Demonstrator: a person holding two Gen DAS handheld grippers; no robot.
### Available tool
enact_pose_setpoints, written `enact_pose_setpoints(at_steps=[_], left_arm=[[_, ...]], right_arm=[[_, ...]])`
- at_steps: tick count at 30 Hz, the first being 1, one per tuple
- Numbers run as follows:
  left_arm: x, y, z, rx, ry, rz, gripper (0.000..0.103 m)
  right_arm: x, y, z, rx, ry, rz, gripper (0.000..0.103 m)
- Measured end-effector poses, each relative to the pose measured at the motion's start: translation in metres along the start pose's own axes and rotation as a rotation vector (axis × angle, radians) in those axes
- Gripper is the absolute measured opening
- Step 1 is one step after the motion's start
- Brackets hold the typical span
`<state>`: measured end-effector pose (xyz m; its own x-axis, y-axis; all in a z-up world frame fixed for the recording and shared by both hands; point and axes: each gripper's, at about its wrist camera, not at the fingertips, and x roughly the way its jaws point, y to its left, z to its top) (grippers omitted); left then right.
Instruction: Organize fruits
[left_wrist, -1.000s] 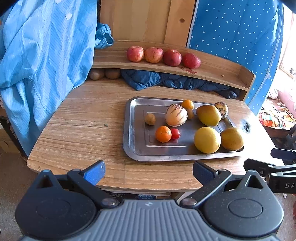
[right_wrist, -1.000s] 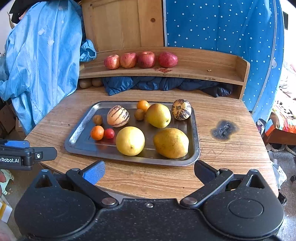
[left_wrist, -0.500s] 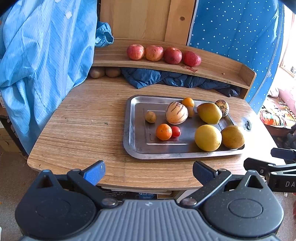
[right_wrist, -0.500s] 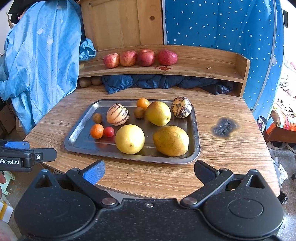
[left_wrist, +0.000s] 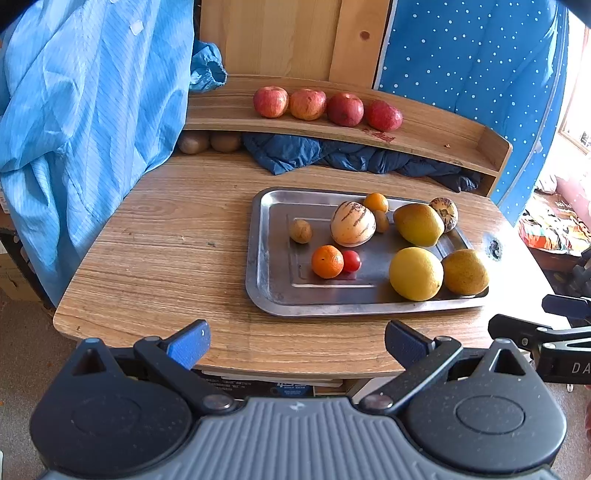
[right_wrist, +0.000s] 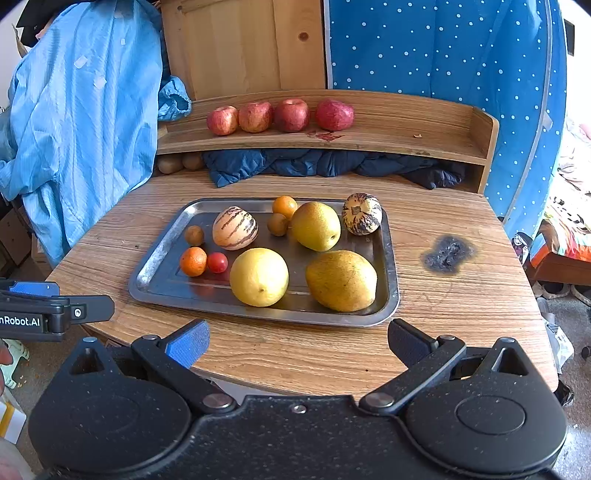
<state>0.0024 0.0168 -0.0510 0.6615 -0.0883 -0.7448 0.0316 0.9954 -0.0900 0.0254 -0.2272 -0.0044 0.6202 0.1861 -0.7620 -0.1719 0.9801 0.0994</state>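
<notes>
The left hand-held gripper (left_wrist: 295, 341) is hovering over the near edge of the wooden counter (left_wrist: 173, 251) with its jaws spread wide, holding nothing and touching nothing. The right hand-held gripper (right_wrist: 297, 341) is sitting in the same way just off the counter's front edge, its blue-padded fingers (right_wrist: 188, 343) wide apart and empty.

Ahead of both, a metal tray (right_wrist: 162, 273) is lying on the counter and carrying the loose fruit: a yellow grapefruit (right_wrist: 258, 277) beside a large pear (right_wrist: 341, 280) at the near side, a second pear (right_wrist: 316, 226) behind them, a striped melon (right_wrist: 234, 228), a darker striped melon (right_wrist: 361, 214) at the far right corner, a tangerine (right_wrist: 193, 261) touching a cherry tomato (right_wrist: 217, 262), and small brown fruits and a small orange one further back.

Four red apples (right_wrist: 275, 116) are sitting in a row on the raised shelf (right_wrist: 406, 129) behind the tray.
</notes>
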Motion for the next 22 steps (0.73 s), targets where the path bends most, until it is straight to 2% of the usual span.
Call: enact_pose_setpoints(at_steps=[10,14,22], left_arm=[[-0.005,-0.005,0.000,-0.002,-0.002,-0.008,0.102],[-0.007,-0.011,-0.001,0.014,0.004,0.021,0.102],[-0.016,-0.015,-0.001,0.019,-0.016,0.024,0.102]], right_arm=[[-0.002,-0.002,-0.001,0.000,-0.001,0.000,0.102],[-0.003,-0.002,-0.002,0.001,-0.004,0.000,0.102],[-0.005,-0.005,-0.002,0.004,-0.017,0.006,0.102]])
